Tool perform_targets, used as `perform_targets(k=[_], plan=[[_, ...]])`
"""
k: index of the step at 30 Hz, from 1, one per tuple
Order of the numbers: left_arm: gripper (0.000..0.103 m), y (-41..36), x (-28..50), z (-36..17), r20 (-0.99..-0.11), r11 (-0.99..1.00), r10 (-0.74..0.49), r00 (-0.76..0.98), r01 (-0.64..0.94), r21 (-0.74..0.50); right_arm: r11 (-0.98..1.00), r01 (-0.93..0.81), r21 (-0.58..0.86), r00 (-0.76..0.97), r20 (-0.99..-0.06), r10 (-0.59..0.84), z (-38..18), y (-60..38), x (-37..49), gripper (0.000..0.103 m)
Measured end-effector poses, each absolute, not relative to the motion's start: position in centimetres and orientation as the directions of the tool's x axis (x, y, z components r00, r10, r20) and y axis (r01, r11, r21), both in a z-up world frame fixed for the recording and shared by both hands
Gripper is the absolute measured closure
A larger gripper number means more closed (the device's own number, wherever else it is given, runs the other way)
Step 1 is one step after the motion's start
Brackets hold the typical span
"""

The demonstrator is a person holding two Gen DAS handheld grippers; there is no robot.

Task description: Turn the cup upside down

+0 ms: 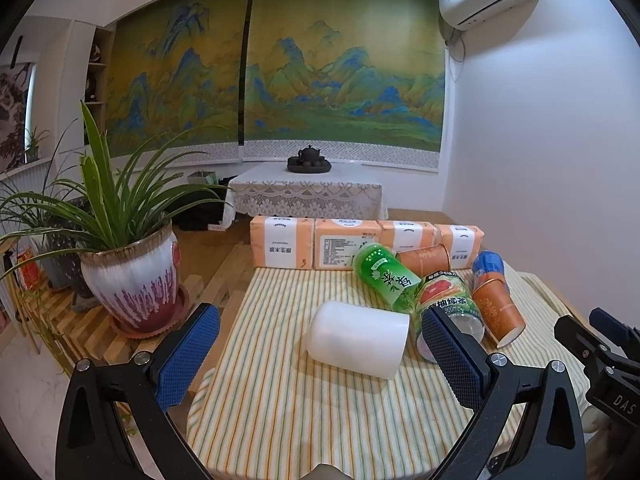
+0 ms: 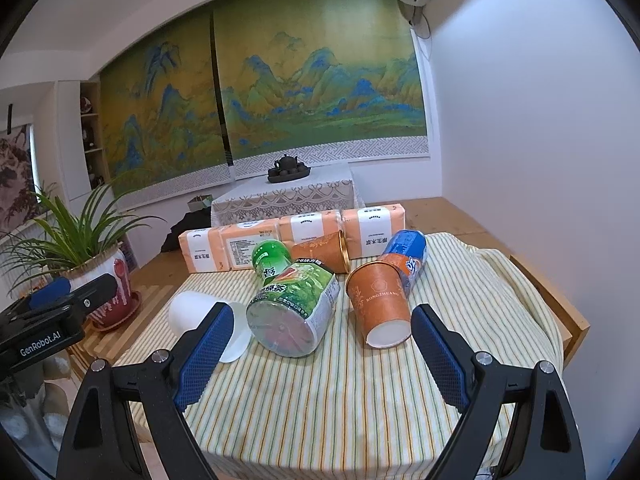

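two grippers, both jaws released, nothing held | left gripper (image 1: pixel 320 350) lined up on white cup (image 1: pixel 358 338), likely for a side grasp | cup lies on its side near the tabletop (image 1: pixel 280 408) left edge, touching green bottle (image 1: pixel 448 312) | flip not yet begun

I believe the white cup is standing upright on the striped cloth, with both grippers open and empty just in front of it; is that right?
Not quite: the white cup is lying on its side on the striped cloth, not upright, as the left wrist view shows. The rest holds: the left gripper and right gripper are both open and empty in front of it.
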State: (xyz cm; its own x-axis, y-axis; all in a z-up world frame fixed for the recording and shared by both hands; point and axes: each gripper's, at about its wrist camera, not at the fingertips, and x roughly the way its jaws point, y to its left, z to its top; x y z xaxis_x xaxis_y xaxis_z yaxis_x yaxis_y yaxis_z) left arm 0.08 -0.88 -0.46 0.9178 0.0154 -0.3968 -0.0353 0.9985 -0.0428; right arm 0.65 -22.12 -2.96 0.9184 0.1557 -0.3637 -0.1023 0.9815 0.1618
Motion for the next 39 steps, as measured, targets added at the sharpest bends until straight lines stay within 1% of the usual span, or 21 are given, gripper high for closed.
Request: perform_targets(k=[39], plan=[[0.001, -0.82, 0.24, -0.83, -0.409, 0.998, 0.010, 0.913, -0.035, -0.053, 0.980, -0.104, 0.170, 0.911, -0.379, 0.162, -3.40, -22.04, 0.90, 0.015]])
